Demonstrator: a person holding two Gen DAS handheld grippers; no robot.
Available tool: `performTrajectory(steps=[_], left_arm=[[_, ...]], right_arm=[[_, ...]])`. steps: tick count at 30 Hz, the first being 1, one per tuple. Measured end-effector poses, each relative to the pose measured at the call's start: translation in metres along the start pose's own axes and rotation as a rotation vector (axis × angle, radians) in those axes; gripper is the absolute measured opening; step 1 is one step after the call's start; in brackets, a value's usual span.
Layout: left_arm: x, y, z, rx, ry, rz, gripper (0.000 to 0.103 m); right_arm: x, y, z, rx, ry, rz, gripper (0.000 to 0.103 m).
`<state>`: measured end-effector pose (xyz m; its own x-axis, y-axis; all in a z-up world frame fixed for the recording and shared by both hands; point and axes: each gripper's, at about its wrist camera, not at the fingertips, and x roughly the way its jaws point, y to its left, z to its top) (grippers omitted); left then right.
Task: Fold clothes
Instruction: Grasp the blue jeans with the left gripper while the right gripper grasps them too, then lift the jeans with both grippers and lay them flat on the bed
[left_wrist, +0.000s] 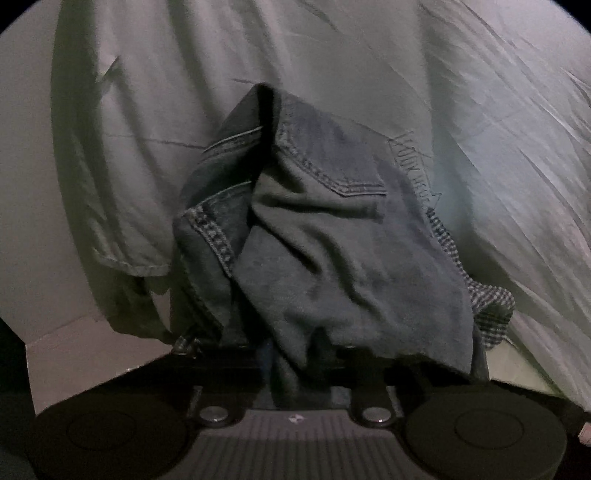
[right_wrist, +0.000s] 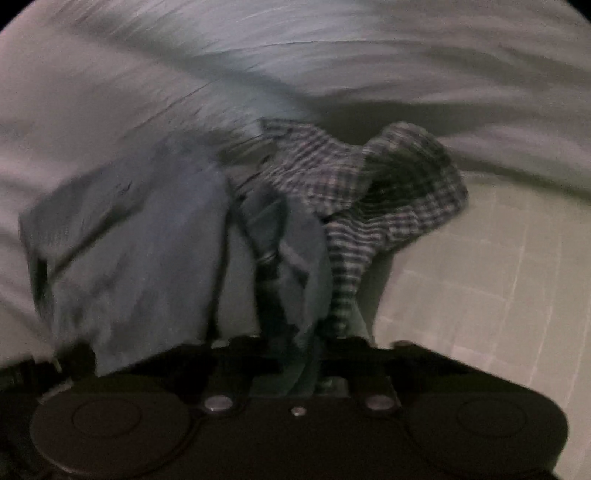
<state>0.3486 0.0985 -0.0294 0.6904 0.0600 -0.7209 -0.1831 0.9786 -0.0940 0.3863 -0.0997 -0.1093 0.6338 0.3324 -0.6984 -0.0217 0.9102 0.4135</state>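
Left gripper (left_wrist: 295, 347) and right gripper (right_wrist: 291, 350): jaws closed on bunched cloth of the denim jeans (left_wrist: 317, 229), plaid pocket lining (right_wrist: 373, 192) exposed, hanging over a pale bedsheet (left_wrist: 480, 110). Judged heavy, limp, thick-seamed; best gripped at the waistband.

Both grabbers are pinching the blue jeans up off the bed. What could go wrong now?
1. The left gripper pinches only a bunched edge of the jeans, so the heavy denim might slip out.
2. The checked lining flops loose beside the right gripper and could get folded in crooked.
3. The jeans hang crumpled over the white sheet; laid down like this, the fold would likely come out wrinkled.
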Motion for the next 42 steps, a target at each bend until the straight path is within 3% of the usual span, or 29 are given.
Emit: performTrajectory(steps=[4, 9, 14, 20, 28, 30, 33, 37, 40, 42], left_arm=[[-0.016, -0.005, -0.003, 0.003, -0.024, -0.019, 0.006], [-0.059, -0.018, -0.007, 0.050, -0.086, -0.060, 0.004], [-0.111, -0.047, -0.019, 0.099, -0.136, -0.150, 0.004], [-0.180, -0.103, -0.051, 0.170, -0.185, -0.260, 0.003], [-0.287, -0.189, -0.123, 0.214, -0.203, -0.498, 0.003], [-0.308, -0.216, -0.149, 0.244, -0.173, -0.570, 0.003], [-0.312, -0.256, -0.202, 0.317, -0.049, -0.637, 0.009], [-0.290, -0.297, -0.289, 0.446, 0.254, -0.623, 0.013], [-0.288, -0.298, -0.340, 0.507, 0.326, -0.578, 0.021], [-0.288, -0.290, -0.357, 0.525, 0.342, -0.553, 0.032]], right_arm=[[-0.030, 0.014, -0.008, -0.107, -0.064, -0.064, 0.003], [-0.088, 0.021, -0.029, -0.280, -0.188, -0.241, 0.003], [-0.168, -0.012, -0.047, -0.210, -0.358, -0.353, 0.003], [-0.300, -0.076, -0.071, -0.071, -0.581, -0.532, 0.003], [-0.460, -0.156, -0.141, -0.028, -0.743, -0.788, 0.003], [-0.498, -0.176, -0.163, 0.001, -0.781, -0.868, 0.003], [-0.539, -0.213, -0.194, 0.049, -0.772, -0.966, 0.003], [-0.561, -0.273, -0.245, 0.203, -0.610, -0.988, 0.004], [-0.566, -0.304, -0.294, 0.313, -0.520, -0.996, 0.008], [-0.566, -0.312, -0.320, 0.346, -0.489, -0.993, 0.015]])
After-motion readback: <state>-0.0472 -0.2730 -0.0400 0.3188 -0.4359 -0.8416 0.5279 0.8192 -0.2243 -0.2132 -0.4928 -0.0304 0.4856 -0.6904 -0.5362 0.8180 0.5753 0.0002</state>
